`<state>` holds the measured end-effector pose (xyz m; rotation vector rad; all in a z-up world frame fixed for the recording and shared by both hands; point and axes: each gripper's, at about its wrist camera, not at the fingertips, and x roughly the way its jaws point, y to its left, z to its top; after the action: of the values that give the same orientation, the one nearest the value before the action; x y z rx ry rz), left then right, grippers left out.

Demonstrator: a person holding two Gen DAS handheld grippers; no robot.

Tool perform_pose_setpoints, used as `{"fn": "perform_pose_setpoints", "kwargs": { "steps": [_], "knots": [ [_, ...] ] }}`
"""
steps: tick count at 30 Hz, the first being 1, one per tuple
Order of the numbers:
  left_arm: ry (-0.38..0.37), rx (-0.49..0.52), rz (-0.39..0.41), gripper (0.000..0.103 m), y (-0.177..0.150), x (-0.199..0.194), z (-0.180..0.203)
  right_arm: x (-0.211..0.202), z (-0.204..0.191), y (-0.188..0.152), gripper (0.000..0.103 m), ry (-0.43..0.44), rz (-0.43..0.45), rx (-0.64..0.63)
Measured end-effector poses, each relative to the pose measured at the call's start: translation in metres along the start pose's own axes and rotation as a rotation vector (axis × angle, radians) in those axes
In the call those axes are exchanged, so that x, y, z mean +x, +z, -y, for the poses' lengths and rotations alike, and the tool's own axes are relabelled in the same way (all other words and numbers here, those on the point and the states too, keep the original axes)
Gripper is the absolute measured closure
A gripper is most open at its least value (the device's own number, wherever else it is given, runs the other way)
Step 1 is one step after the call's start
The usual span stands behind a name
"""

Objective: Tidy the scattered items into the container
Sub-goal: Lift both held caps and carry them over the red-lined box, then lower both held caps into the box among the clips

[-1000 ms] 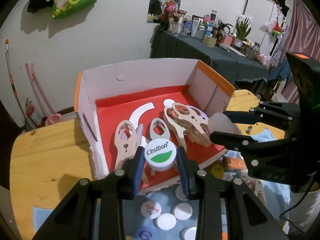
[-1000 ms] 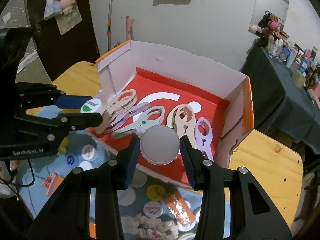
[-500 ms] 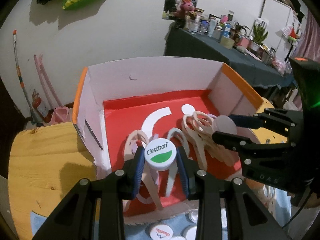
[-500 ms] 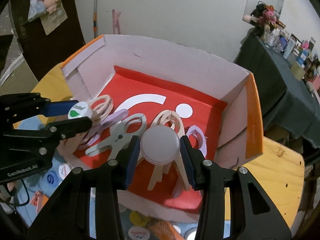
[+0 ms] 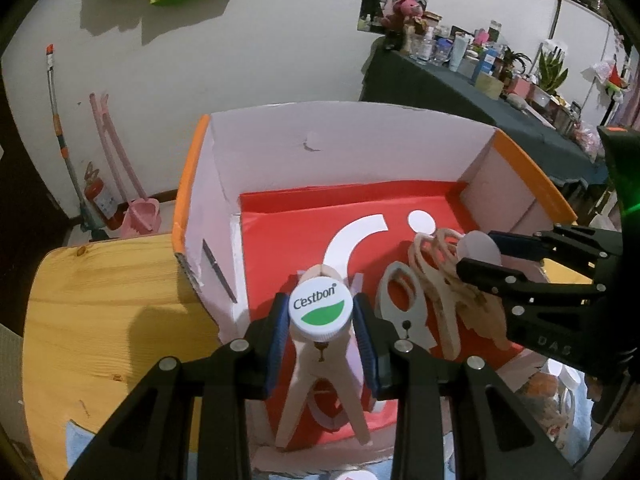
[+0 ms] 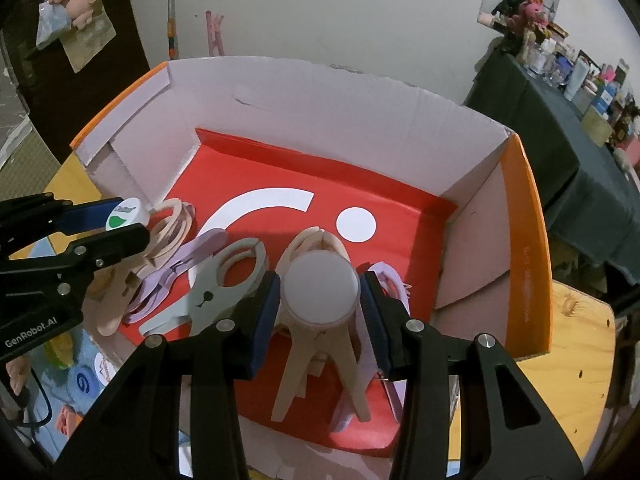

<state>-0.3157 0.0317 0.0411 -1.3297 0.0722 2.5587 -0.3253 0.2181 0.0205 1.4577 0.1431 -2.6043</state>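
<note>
My left gripper (image 5: 321, 322) is shut on a white bottle cap (image 5: 320, 312) with green "Cestbon" print, held above the near left part of the cardboard box (image 5: 280, 152). The right gripper (image 6: 319, 300) is shut on a plain white cap (image 6: 319, 290) over the box's red floor (image 6: 256, 172). Several large clothes pegs lie inside: a beige peg (image 6: 316, 364), a grey peg (image 6: 208, 296), lilac pegs (image 6: 172, 276). In the right wrist view the left gripper (image 6: 120, 222) shows at the left edge; in the left wrist view the right gripper (image 5: 478, 254) enters from the right.
The box has tall white walls and orange edges (image 6: 524, 248) and sits on a wooden table (image 5: 104, 300). More caps (image 6: 84, 382) and small items lie on a blue cloth (image 6: 52, 408) in front of the box. A dark cluttered side table (image 5: 460, 88) stands behind.
Both grippers, each still holding its cap, have moved forward from over the blue cloth and the box's front edge to above the pegs inside the box, and a little lower.
</note>
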Motion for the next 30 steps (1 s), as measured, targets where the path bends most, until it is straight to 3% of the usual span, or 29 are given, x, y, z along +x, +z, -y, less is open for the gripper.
{"fn": "perform_pose_setpoints", "kwargs": {
  "steps": [30],
  "knots": [
    [0.007,0.006,-0.025,0.068,0.0,0.011,0.0,0.009,-0.003,0.001,0.063,-0.021,-0.019,-0.011]
  ]
}}
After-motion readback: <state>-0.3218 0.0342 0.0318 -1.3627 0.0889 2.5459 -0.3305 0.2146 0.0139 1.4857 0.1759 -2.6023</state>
